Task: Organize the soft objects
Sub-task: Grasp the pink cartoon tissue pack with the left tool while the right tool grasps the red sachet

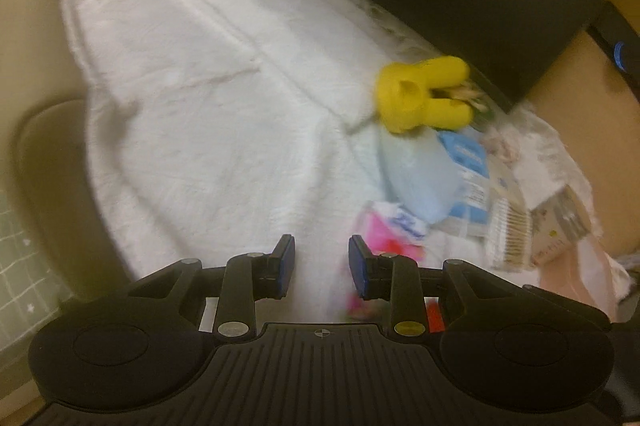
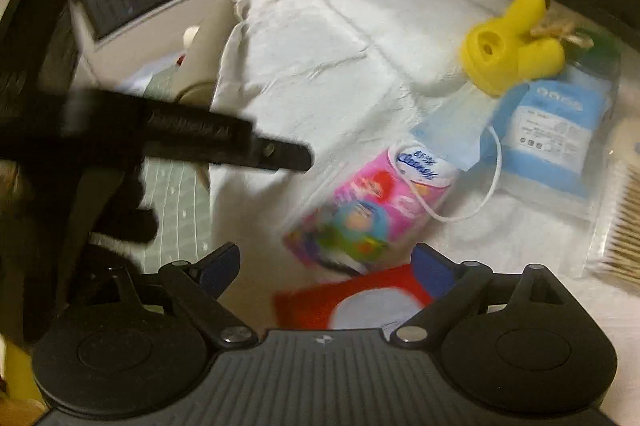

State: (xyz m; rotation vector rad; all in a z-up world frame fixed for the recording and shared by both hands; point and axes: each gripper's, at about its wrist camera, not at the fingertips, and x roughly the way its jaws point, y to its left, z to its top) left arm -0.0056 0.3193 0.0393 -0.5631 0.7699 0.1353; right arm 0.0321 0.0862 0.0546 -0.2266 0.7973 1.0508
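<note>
White quilted cloth covered the work surface and served as the reference. On its right part lay a pink tissue pack, with a blue face mask touching its far end and a yellow toy beyond the mask. The left gripper hovered over the cloth just left of the pack, jaws slightly apart, gripping nothing. The right gripper hung near the pack, jaws spread wide, empty.

Both wrist views look steeply down, close, sharing the white cloth and yellow toy.
</note>
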